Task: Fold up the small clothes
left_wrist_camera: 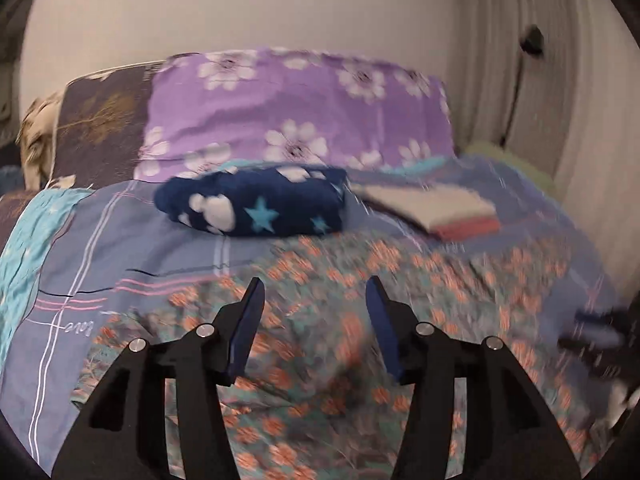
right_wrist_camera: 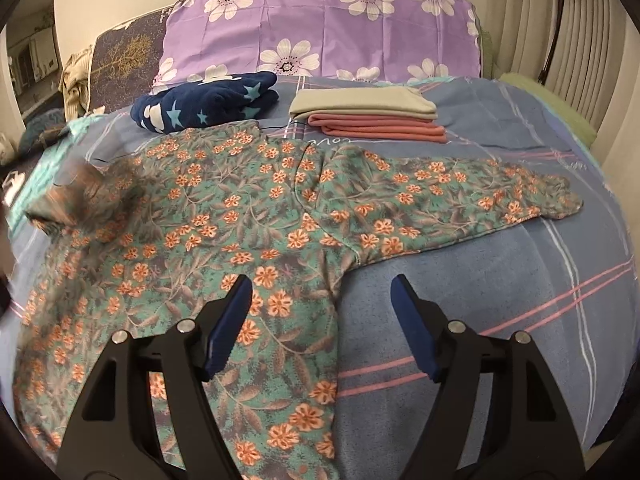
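A green top with orange flowers [right_wrist_camera: 256, 216] lies spread flat on the bed, one long sleeve [right_wrist_camera: 460, 192] stretched out to the right. It also shows, blurred, in the left wrist view [left_wrist_camera: 328, 320]. My left gripper [left_wrist_camera: 316, 292] is open and empty, hovering over the top's body. My right gripper [right_wrist_camera: 322, 288] is open and empty, above the top's right side seam below the armpit. The top's left sleeve end [right_wrist_camera: 80, 196] looks blurred and bunched at the left.
A folded navy fleece with stars [right_wrist_camera: 204, 104] and a stack of folded beige and pink clothes [right_wrist_camera: 372, 116] lie beyond the top. A purple flowered pillow [right_wrist_camera: 320, 28] stands at the head. A curtain [right_wrist_camera: 580, 40] hangs at the right. The bedsheet [right_wrist_camera: 500, 300] is blue plaid.
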